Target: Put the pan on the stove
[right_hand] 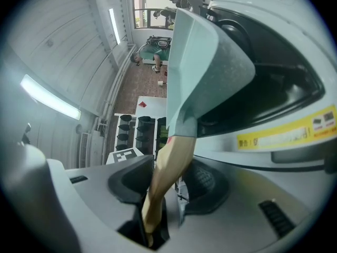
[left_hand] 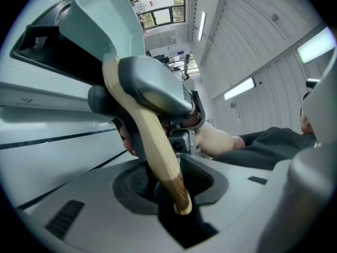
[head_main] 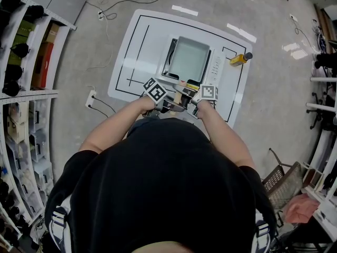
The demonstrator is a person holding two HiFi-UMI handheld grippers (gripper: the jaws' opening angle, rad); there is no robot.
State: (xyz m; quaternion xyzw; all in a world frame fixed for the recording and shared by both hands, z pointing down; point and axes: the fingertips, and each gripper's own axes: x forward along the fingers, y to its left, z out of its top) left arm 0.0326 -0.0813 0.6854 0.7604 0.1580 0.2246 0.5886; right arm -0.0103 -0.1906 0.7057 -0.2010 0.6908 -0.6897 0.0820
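Left gripper (left_hand: 169, 186) has its jaws partly closed on the tip of the pan's wooden handle (left_hand: 152, 141), which runs down between the two pads. Right gripper (right_hand: 166, 186) has the same handle between its jaws further up; they stand a little apart, with the wood against one pad and a sliver of gap at the other. The two grippers meet over the handle from opposite sides, close in front of the person's body. The square grey pan (head_main: 189, 59) lies over the black top of the stove (head_main: 217, 67), handle pointing toward the person; whether its base is fully down cannot be told. The stove stands on a white board (head_main: 131, 51) marked with black lines. A yellow bottle (head_main: 239, 59) lies near the stove's right side. Shelves (head_main: 21, 88) line the left wall
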